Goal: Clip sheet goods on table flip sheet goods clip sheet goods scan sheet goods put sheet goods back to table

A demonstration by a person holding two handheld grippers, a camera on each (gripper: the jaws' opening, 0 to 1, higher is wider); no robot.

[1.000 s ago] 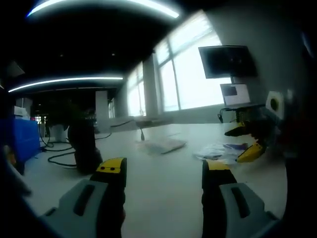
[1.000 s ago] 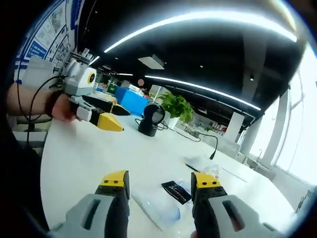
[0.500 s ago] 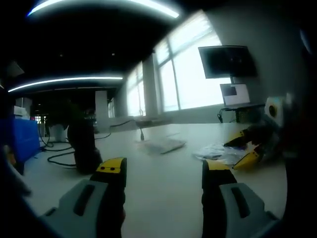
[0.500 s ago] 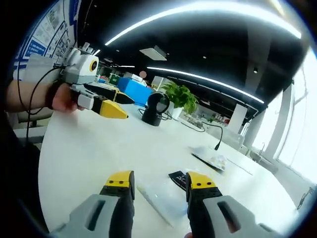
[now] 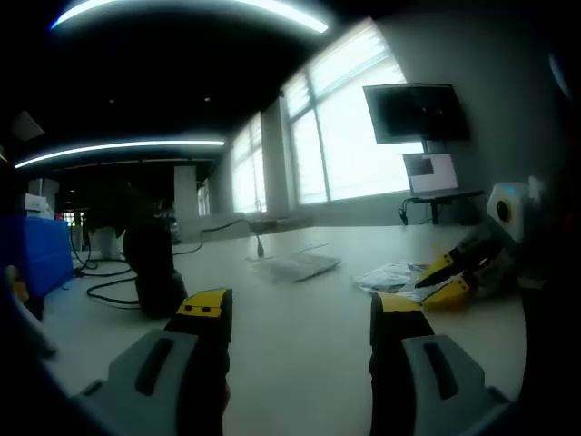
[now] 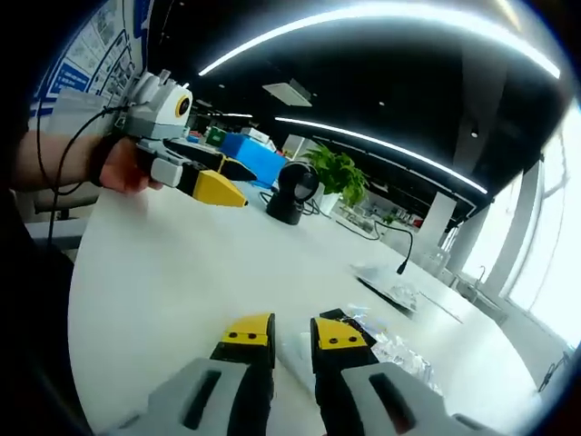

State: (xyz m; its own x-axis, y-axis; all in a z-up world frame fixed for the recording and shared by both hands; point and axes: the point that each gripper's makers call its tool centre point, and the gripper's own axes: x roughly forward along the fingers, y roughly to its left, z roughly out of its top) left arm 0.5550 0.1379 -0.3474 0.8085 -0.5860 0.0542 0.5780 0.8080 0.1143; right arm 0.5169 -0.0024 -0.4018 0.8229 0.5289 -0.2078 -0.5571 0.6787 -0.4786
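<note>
The sheet goods (image 6: 399, 350) are a crinkled clear plastic bag with a black label, lying flat on the white table (image 6: 163, 272). My right gripper (image 6: 292, 333) has its yellow-tipped jaws drawn close together over the bag's near edge, shut on it. From the left gripper view, the right gripper (image 5: 425, 280) sits low at the right, its tips pinching the bag (image 5: 390, 275). My left gripper (image 5: 300, 304) is open with nothing between its fingers, well away from the bag. A hand holds the left gripper (image 6: 238, 179) above the table's far left side.
A black round-headed scanner (image 6: 295, 193) stands on the table with cables behind it, also the scanner (image 5: 150, 268). A flat pale packet (image 5: 300, 265) lies mid-table. A blue box (image 6: 250, 154) and a plant (image 6: 338, 173) stand beyond. A monitor (image 5: 416, 111) hangs by the windows.
My right gripper's jaws have gone from wide apart to nearly together and have dropped onto the bag's edge. The left gripper has stayed open and still.
</note>
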